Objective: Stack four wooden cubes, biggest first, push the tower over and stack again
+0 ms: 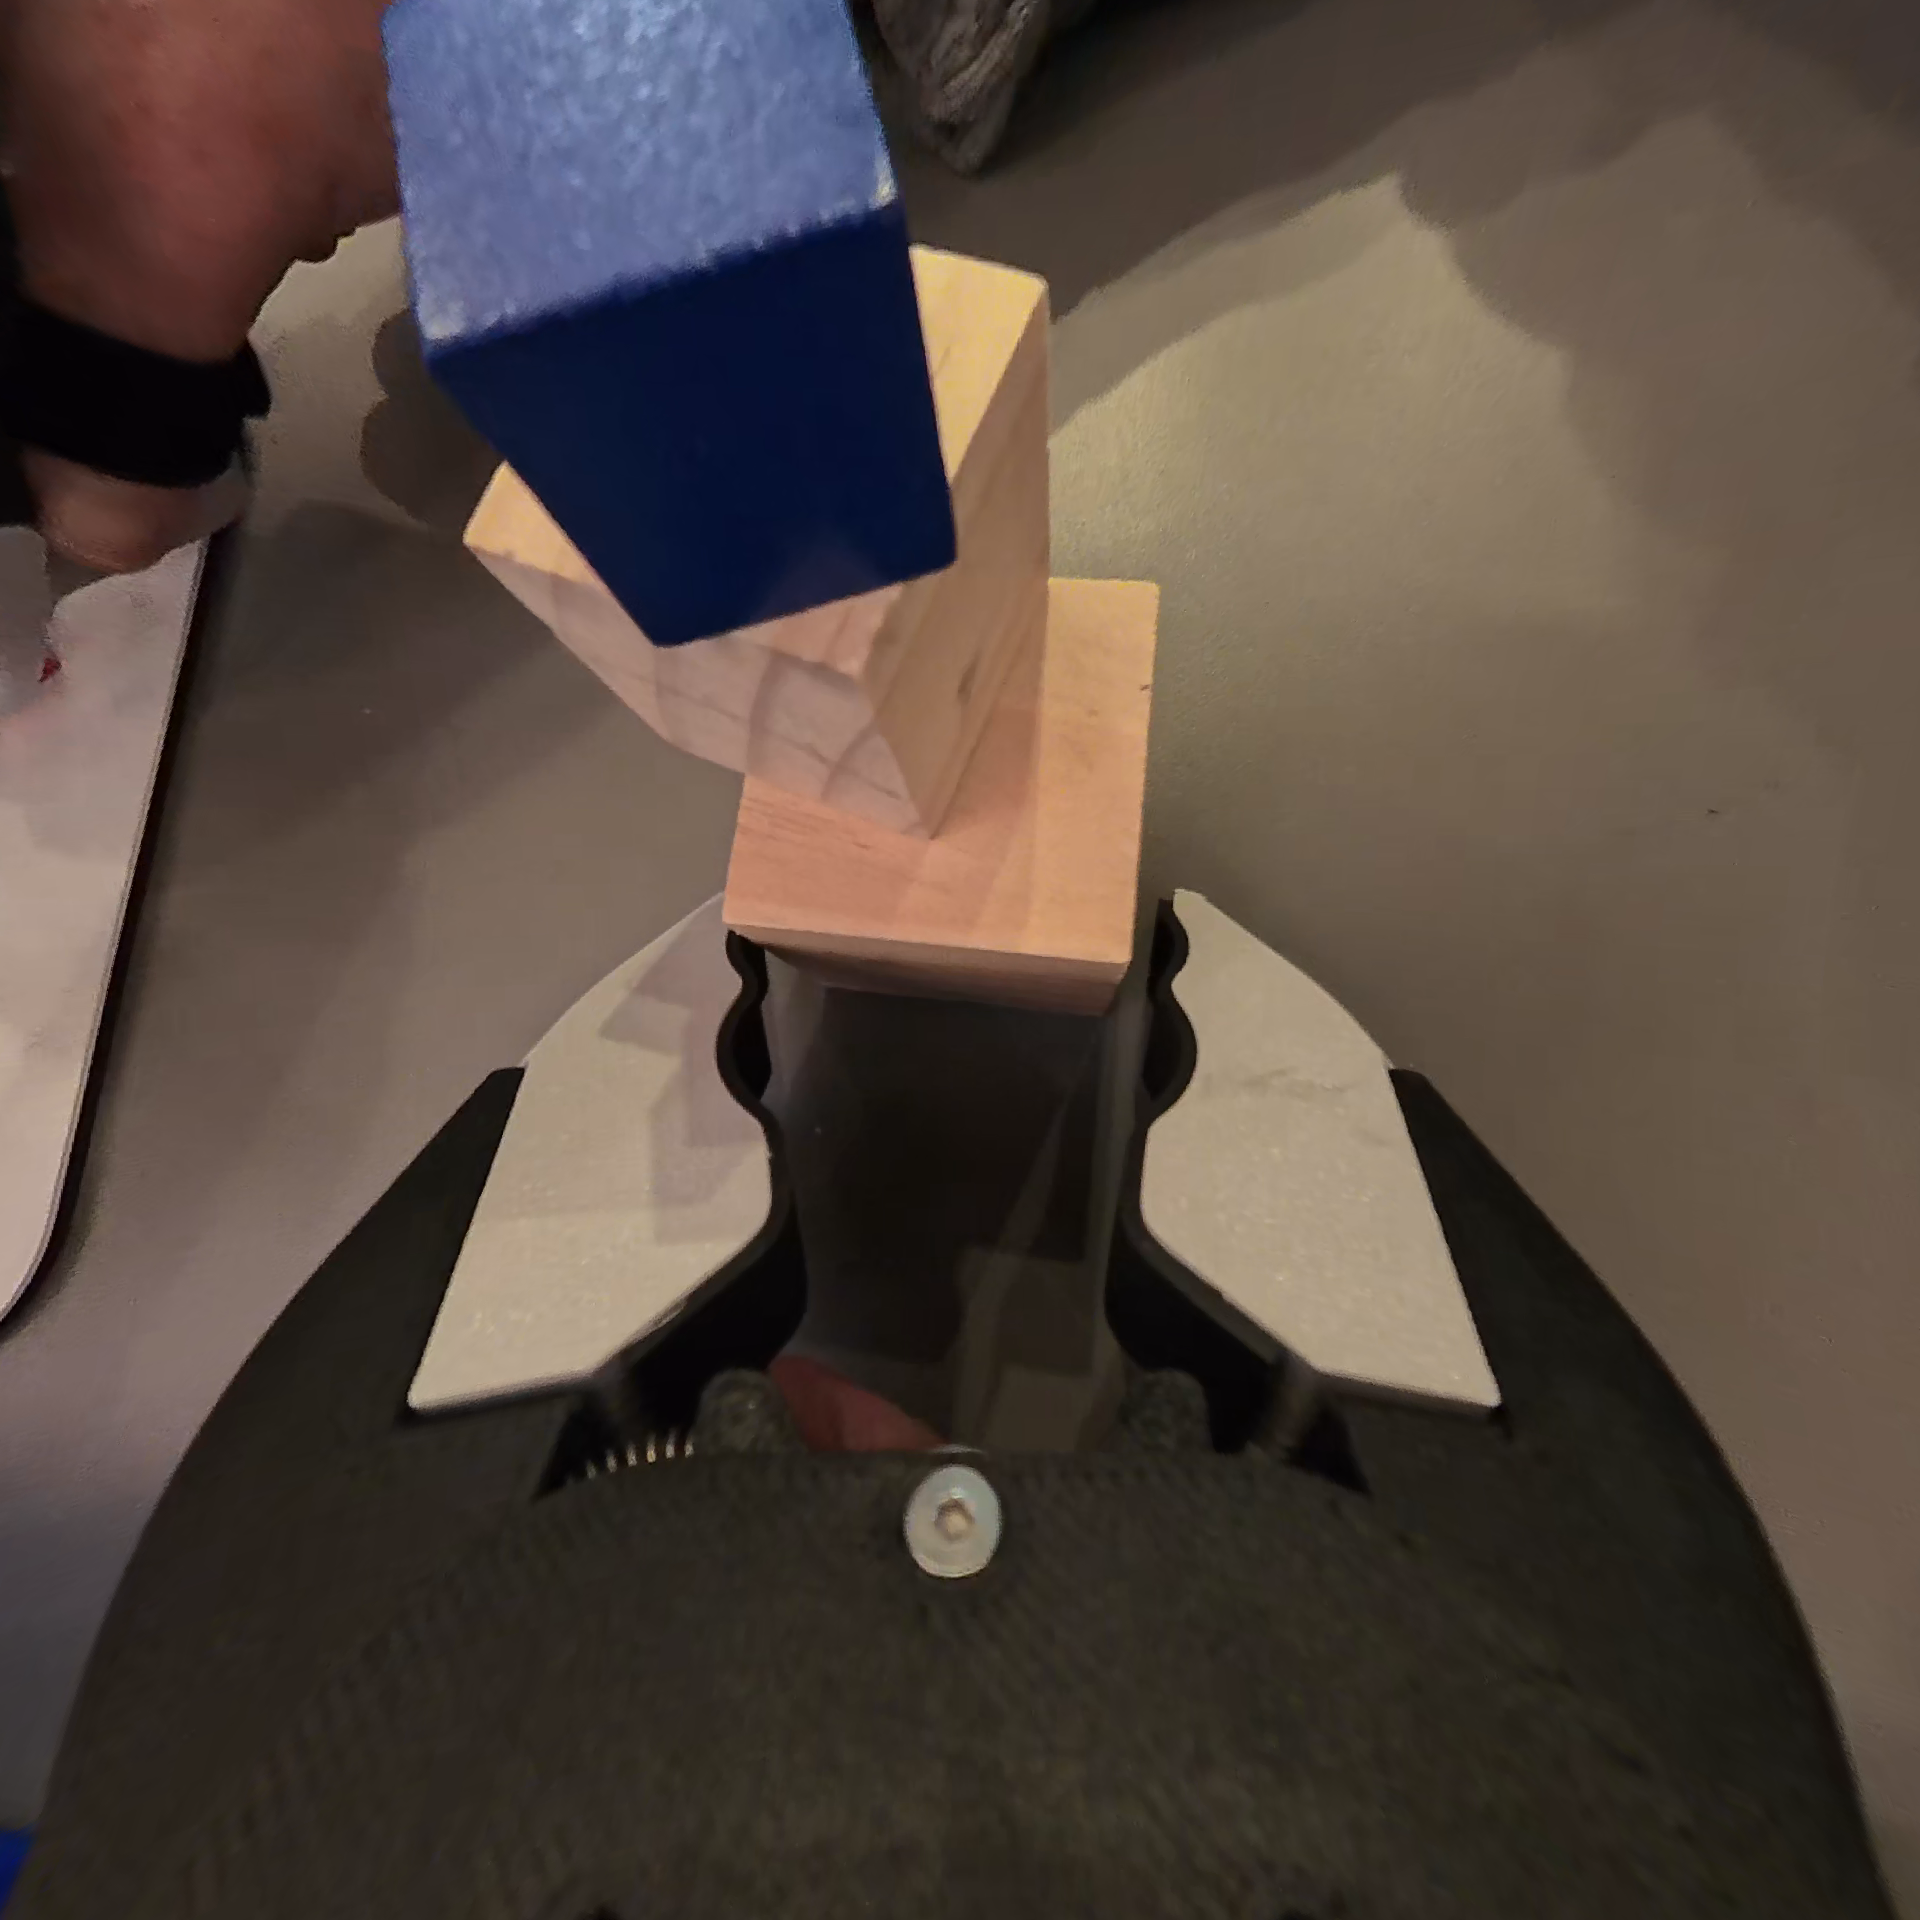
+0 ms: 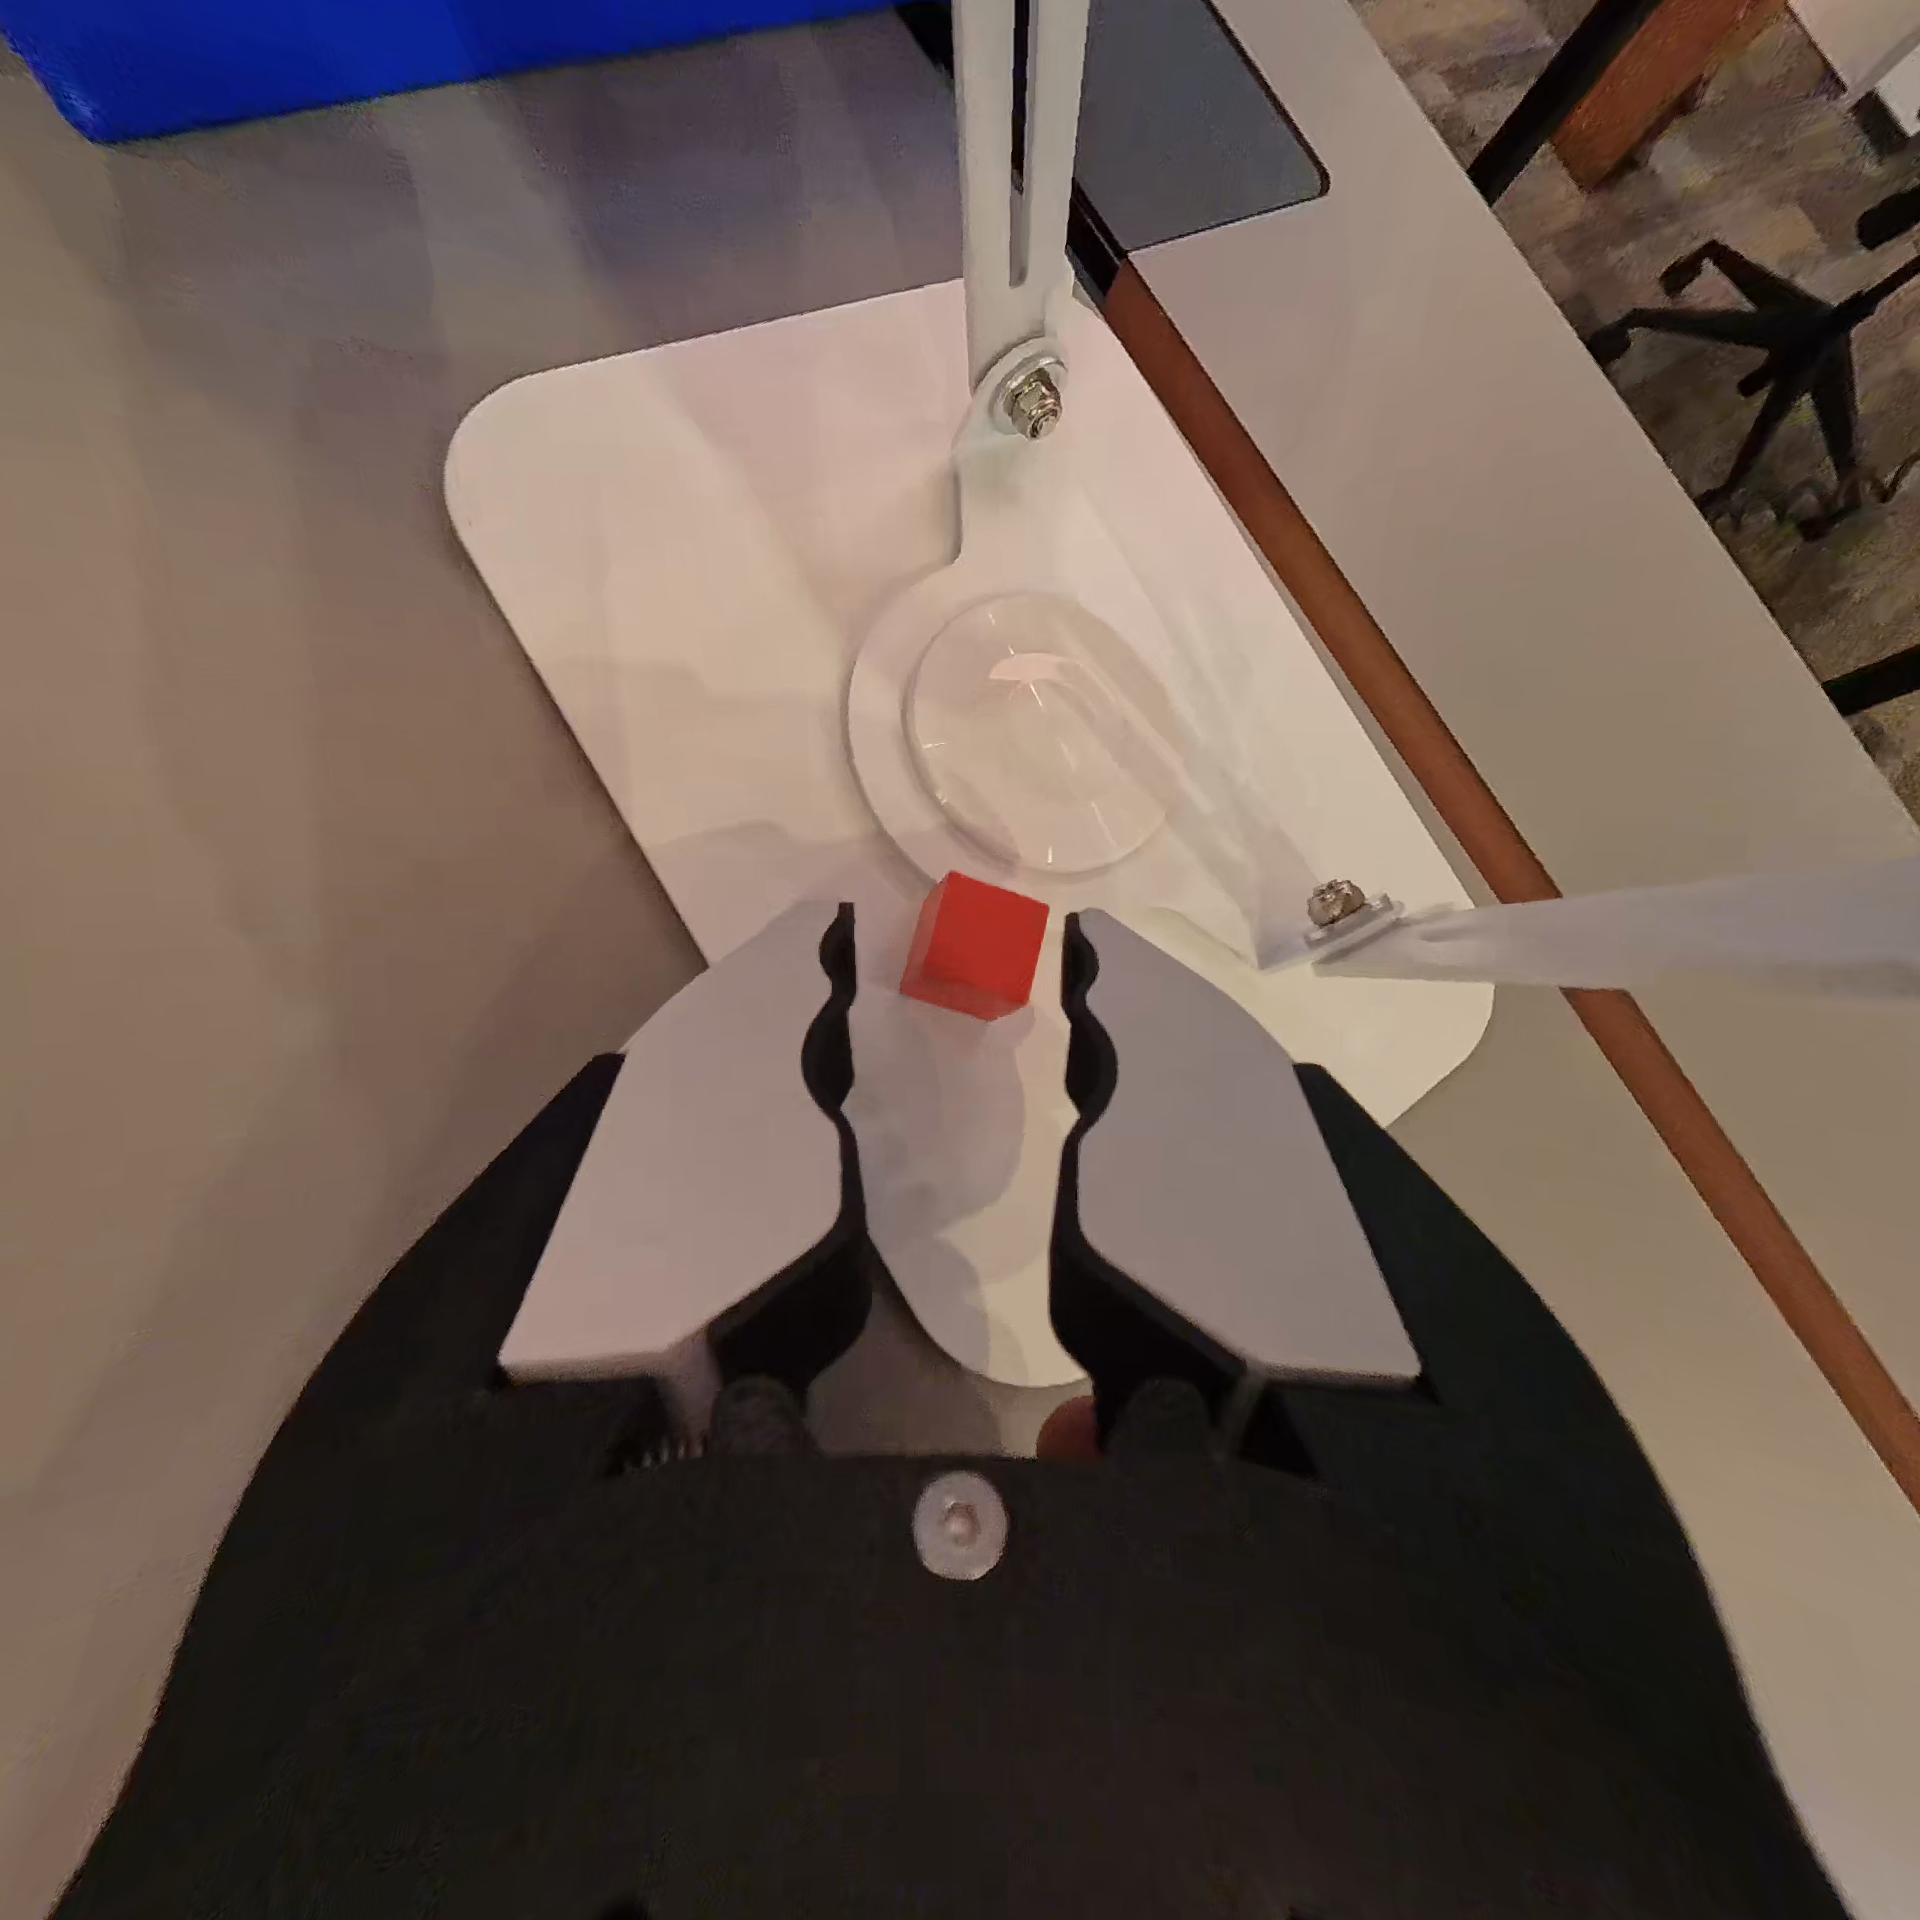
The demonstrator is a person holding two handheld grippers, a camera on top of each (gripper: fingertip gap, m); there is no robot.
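Observation:
In the left wrist view a crooked column of three cubes rises from the grey table point(image 1: 1455, 727): a plain wooden cube point(image 1: 1049, 831) at the bottom, a paler wooden cube point(image 1: 966, 520) twisted on it, and a blue cube point(image 1: 665, 343) on top, nearest the camera. My left gripper point(image 1: 948, 925) has its jaws against both sides of the bottom cube. In the right wrist view a small red cube point(image 2: 971, 956) lies on a white base plate point(image 2: 644, 540), just ahead of and between the fingertips of my right gripper point(image 2: 958, 920), which is open and touches nothing.
A clear dome point(image 2: 1029, 727) and white stand arms point(image 2: 1013, 187) rise from the plate. The table edge with wood trim point(image 2: 1351, 582) runs to the right of it. A blue box point(image 2: 312, 52) sits at the back left. A hand point(image 1: 156, 208) is near the tower.

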